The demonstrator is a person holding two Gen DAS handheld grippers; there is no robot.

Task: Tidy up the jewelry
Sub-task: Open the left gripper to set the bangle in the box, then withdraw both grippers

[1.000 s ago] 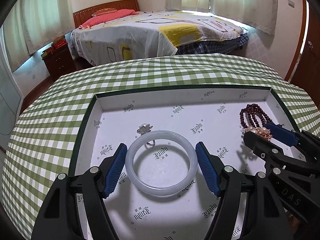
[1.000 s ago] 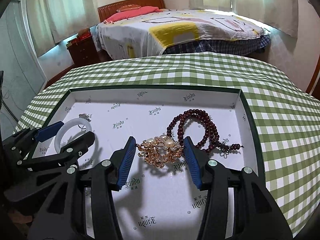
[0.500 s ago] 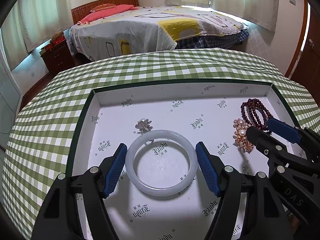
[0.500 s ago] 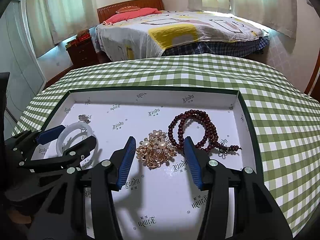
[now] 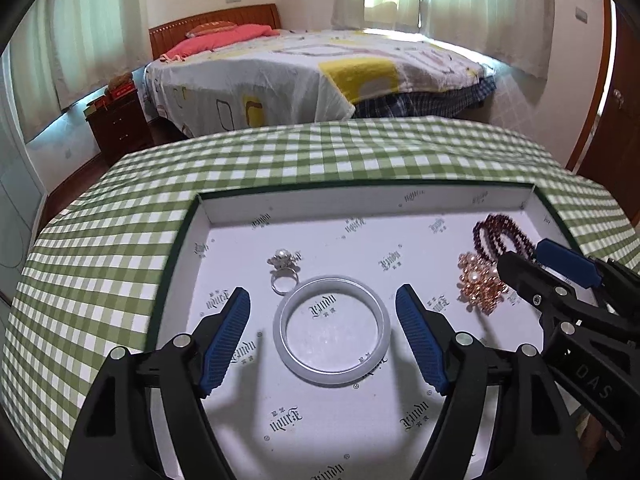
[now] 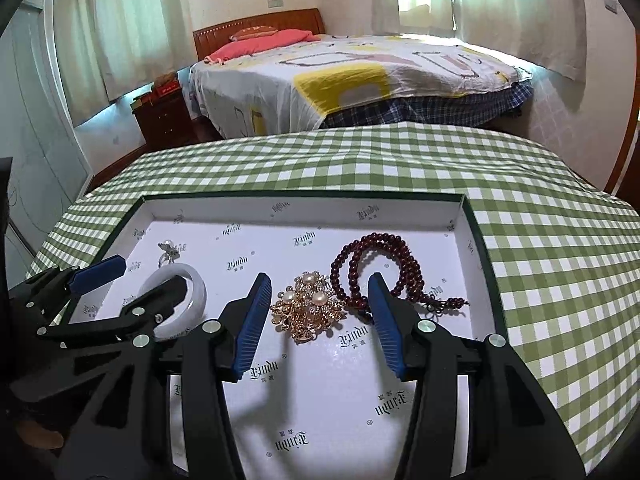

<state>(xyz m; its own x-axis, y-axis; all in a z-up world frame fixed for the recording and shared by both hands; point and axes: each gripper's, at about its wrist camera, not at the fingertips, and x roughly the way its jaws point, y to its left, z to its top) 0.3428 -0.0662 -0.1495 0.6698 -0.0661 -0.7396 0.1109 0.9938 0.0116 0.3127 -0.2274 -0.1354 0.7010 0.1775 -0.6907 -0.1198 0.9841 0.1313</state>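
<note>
A shallow white-lined box (image 5: 360,204) (image 6: 304,204) with a dark green rim sits on the checked tablecloth. In it lie a white jade bangle (image 5: 332,328) (image 6: 192,292), a pearl ring (image 5: 284,268) (image 6: 168,250), a gold pearl brooch (image 5: 478,284) (image 6: 310,306) and a dark red bead bracelet (image 5: 500,232) (image 6: 380,268). My left gripper (image 5: 322,316) is open above the bangle, apart from it. My right gripper (image 6: 318,304) is open above the brooch, apart from it.
The green-and-white checked tablecloth (image 5: 120,240) surrounds the box. Beyond the table stand a bed (image 5: 312,68) and a wooden nightstand (image 5: 116,120). A door (image 5: 616,120) is at the right.
Both grippers have risen and pulled back. The bangle and the brooch, which sat between the pads before, now lie free on the box floor below them.
</note>
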